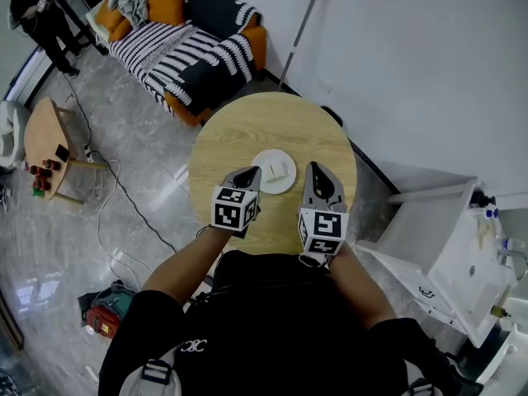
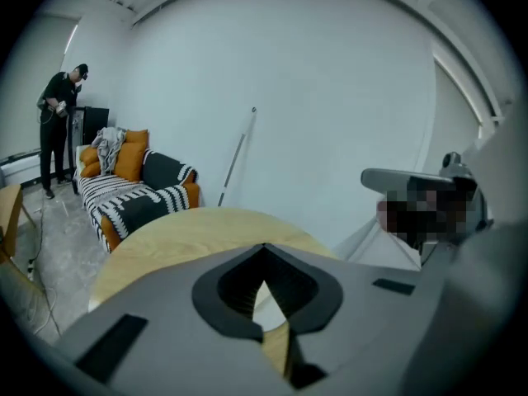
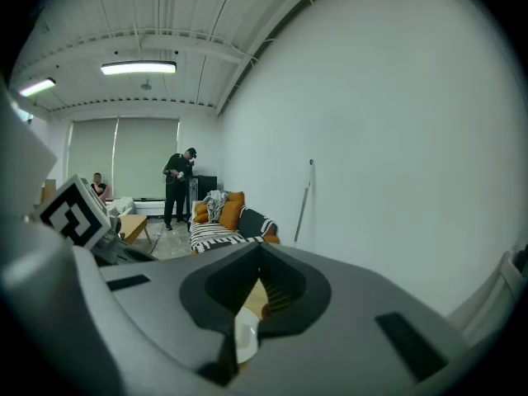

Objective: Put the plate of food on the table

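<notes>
Plate (image 1: 273, 172) already sits on the tabletop (image 1: 239, 130); left gripper (image 1: 250, 173) and right gripper (image 1: 317, 170) flank it, jaws nearly closed and empty: task looks done

The round pale wooden table (image 1: 247, 126) has a smooth, matt grain, and the small white plate (image 1: 280, 186) on it looks glazed. The left gripper (image 1: 250, 172) and right gripper (image 1: 317, 168) are matt grey plastic. The grey stone floor (image 1: 49, 221) is polished, and the black-and-white striped sofa (image 1: 190, 52) is cloth.

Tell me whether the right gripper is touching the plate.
Apart. The head view shows a strip of bare table between the right gripper and the plate's rim.
</notes>
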`<state>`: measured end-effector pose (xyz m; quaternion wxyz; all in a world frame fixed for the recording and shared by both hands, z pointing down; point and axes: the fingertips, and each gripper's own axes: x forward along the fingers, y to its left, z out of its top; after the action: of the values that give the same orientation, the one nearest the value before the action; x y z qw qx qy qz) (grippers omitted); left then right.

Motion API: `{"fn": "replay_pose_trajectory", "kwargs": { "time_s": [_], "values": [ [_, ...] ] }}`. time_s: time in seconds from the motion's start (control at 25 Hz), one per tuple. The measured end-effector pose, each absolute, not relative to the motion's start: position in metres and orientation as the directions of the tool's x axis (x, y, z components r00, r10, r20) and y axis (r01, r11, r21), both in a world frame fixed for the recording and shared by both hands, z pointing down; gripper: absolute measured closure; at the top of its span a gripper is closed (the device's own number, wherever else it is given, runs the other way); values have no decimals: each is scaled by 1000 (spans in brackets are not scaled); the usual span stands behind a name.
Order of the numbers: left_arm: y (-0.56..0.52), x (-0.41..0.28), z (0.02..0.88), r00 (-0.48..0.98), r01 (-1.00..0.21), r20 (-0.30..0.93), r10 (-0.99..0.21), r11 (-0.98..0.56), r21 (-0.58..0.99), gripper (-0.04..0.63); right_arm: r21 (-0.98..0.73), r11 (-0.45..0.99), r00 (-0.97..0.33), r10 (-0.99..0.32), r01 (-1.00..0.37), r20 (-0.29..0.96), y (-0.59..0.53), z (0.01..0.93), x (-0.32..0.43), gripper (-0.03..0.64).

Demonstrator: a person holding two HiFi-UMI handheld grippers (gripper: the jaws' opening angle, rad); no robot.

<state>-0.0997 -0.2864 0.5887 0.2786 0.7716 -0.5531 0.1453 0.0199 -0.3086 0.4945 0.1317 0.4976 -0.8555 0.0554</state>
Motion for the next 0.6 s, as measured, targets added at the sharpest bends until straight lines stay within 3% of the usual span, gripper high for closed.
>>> {"fn": "replay_pose_trajectory", "kwargs": {
  "time_s": [0.44,0.6],
  "values": [
    [-286,-92,476,361,-932,306,-881,-330,151,588,13,486,-476,-861,-874,179,-315,454,14,609],
    [-283,-88,446,374,-925,262,-890,-337,177,588,5,471,-467,-875,-882,130,-313,436,19,609]
  ]
}}
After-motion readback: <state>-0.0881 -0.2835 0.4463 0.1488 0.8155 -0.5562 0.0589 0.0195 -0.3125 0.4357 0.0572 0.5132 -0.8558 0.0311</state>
